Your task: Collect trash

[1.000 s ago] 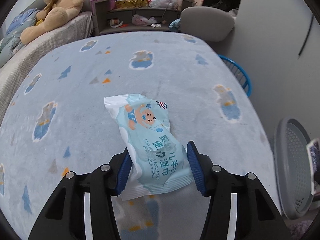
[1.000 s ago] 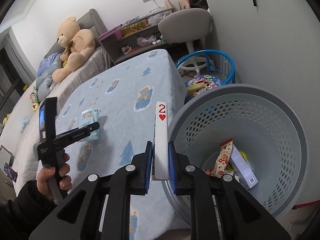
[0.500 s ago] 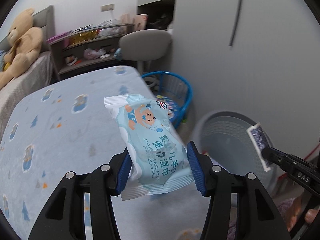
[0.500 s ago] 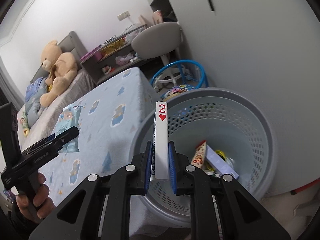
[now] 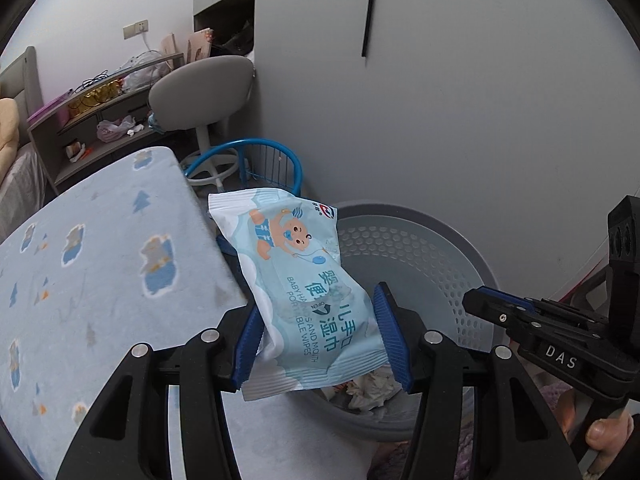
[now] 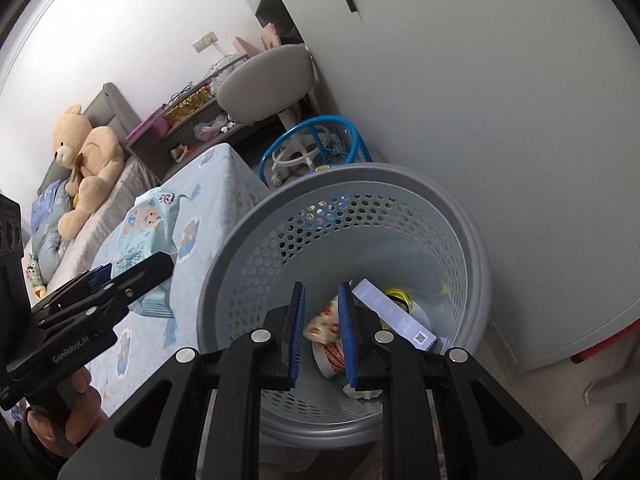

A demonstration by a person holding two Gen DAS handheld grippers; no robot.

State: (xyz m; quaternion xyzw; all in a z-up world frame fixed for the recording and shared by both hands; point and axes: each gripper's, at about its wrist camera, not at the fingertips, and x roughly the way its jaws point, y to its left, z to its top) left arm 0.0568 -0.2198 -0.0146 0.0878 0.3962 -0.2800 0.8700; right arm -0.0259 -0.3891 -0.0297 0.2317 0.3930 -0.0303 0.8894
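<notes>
Your left gripper (image 5: 316, 334) is clamped on the wipes packet (image 5: 304, 292) at the near rim of the grey basket (image 5: 448, 264), so carry it over the opening and release, while your right gripper (image 6: 322, 334), jaws parted and empty, hangs over the trash inside.

We see a bed covered with a pale blue fleece blanket printed with bears and little trees (image 5: 100, 264), its top bare apart from that cover. On the floor just right of its corner stands a round grey perforated plastic bin (image 6: 452, 240) holding wrappers and a small box. Farther off on the floor are a blue wire basket (image 6: 348, 136) and a grey swivel chair (image 5: 204, 96). At far left, a tan teddy bear (image 6: 86, 156) sits on a second bed.
</notes>
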